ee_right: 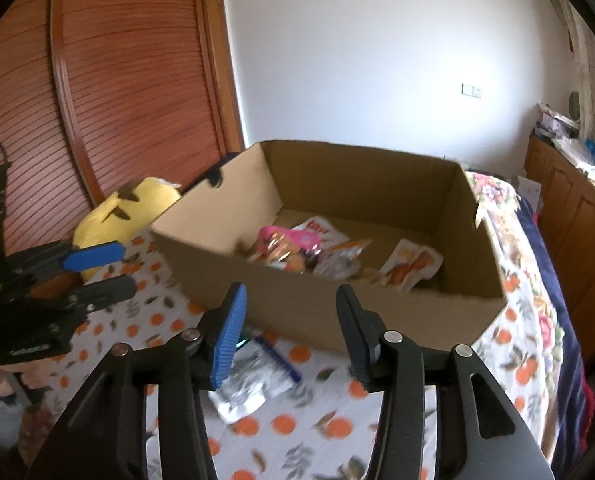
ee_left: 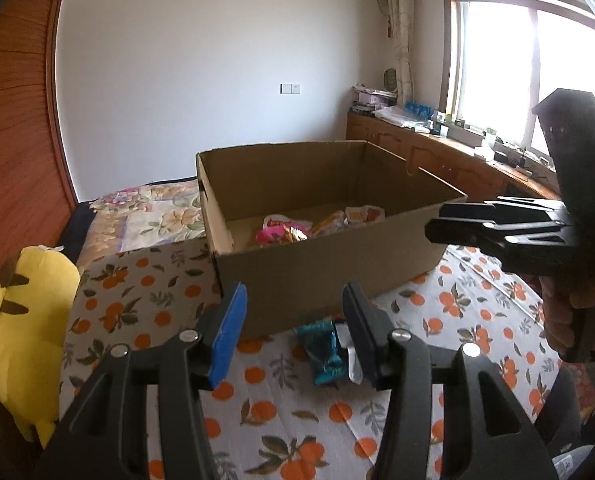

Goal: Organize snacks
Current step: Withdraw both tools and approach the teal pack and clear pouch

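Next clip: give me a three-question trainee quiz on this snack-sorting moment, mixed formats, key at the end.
1. True or false: the cardboard box already holds snack packets.
2. Multiple choice: the teal packet lies (A) inside the box, (B) on the orange-print cloth in front of the box, (C) on the yellow plush.
3. Fill in: the left gripper has its jaws ____ with nothing between them.

Key: 1 true; 2 B; 3 open.
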The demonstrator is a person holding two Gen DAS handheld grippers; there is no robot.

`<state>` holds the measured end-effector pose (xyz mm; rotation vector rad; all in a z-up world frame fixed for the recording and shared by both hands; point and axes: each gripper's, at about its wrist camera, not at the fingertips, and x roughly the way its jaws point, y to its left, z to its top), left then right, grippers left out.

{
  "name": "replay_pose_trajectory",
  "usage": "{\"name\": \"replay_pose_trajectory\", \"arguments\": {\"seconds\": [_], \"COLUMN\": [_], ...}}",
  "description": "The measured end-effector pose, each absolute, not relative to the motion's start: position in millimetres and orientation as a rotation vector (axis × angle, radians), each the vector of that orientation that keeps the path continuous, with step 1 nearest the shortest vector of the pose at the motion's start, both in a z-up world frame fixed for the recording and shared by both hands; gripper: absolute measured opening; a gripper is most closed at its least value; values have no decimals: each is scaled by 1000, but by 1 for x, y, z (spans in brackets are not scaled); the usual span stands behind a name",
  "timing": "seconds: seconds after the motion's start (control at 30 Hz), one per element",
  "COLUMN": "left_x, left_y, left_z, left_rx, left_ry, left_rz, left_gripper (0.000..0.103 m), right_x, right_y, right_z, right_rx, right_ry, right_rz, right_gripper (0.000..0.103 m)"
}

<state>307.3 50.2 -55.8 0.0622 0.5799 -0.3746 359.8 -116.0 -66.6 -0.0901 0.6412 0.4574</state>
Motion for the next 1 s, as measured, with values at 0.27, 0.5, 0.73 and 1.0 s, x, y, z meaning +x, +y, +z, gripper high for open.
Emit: {"name": "replay_pose_trajectory", "arguments": {"seconds": [0.27, 0.5, 0.73, 1.0], "left_x": [291, 275, 274, 276], "left_y": [58, 63, 65, 65], "left_z": [-80, -102, -115, -120], "left_rx": [23, 12, 14, 5], "left_ry": [617, 671, 700, 710], "left_rz": [-356, -353, -340, -339], "left_gripper": [50, 50, 50, 51], "right_x": [339, 340, 352, 373], "right_y": [-109, -99, -88, -74], "right_z": [-87, -115, -141, -166], "right_rx": [-61, -66, -46, -29], "right_ry": [673, 733, 803, 873], "right_rz": [453, 441, 427, 383], "right_gripper": [56, 56, 65, 73]}}
